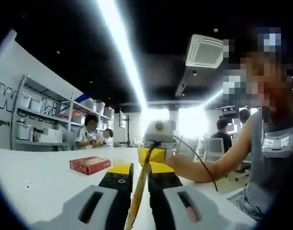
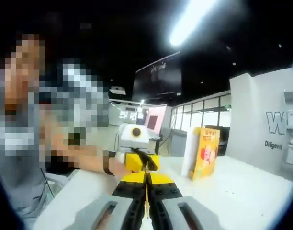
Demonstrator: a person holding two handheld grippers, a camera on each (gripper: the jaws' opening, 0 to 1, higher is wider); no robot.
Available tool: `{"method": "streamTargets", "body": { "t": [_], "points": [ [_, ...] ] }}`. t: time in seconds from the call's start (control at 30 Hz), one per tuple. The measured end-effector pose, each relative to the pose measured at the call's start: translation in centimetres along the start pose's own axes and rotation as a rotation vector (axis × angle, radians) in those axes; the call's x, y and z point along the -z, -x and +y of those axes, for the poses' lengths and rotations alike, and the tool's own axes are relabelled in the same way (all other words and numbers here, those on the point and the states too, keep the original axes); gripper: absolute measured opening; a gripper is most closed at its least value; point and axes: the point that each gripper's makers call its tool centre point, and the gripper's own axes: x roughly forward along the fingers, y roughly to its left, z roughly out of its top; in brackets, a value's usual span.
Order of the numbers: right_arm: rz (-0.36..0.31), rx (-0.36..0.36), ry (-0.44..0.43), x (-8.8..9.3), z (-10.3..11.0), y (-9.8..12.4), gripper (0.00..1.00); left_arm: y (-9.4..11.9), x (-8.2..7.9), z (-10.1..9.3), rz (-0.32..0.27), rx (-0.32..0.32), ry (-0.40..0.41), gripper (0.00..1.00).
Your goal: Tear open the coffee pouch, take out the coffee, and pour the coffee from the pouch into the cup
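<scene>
Left gripper view: the left gripper (image 1: pixel 140 173) has its yellow-tipped jaws clamped on the pouch (image 1: pixel 136 199), a thin yellow strip seen edge-on that runs up between the jaws. Beyond it, the right gripper (image 1: pixel 152 154) grips the far end of the same pouch, held by a person's hand (image 1: pixel 171 162). A red box (image 1: pixel 89 164) lies on the white table (image 1: pixel 36 177), well to the left of the grippers. Shelves (image 1: pixel 41 117) stand against the wall behind.

Right gripper view: the right gripper (image 2: pixel 147 179) has its jaws closed together on the pouch (image 2: pixel 146 196), visible as a thin edge between them. The left gripper (image 2: pixel 142 162) faces it from the opposite side, touching the pouch. A yellow carton (image 2: pixel 205 152) stands upright on the table (image 2: pixel 242 196), to the right of both grippers.
</scene>
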Motion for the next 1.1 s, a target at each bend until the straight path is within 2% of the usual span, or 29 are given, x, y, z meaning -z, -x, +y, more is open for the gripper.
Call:
{"method": "streamTargets", "body": {
  "t": [0.17,0.47,0.63,0.73,1.1],
  "points": [
    [0.035,-0.023,-0.018,0.5,0.7,-0.3,0.01,0.0,0.3,-0.5,0.027,0.042,0.009,0.04],
    [0.055,-0.041,-0.021,0.6,1.0,0.0,0.01,-0.2,0.3,-0.3,0.039,0.068,-0.004,0.05],
    [0.058,-0.049,-0.020,0.7,0.9,0.1,0.01,0.0,0.2,0.0,0.042,0.074,-0.010,0.08],
    [0.065,-0.046,-0.021,0.8,0.6,0.2,0.01,-0.1,0.1,-0.6,0.038,0.100,0.007,0.12],
    [0.083,-0.070,-0.018,1.1,1.1,-0.1,0.01,-0.5,0.8,-0.7,0.064,0.111,0.005,0.05]
  ]
}}
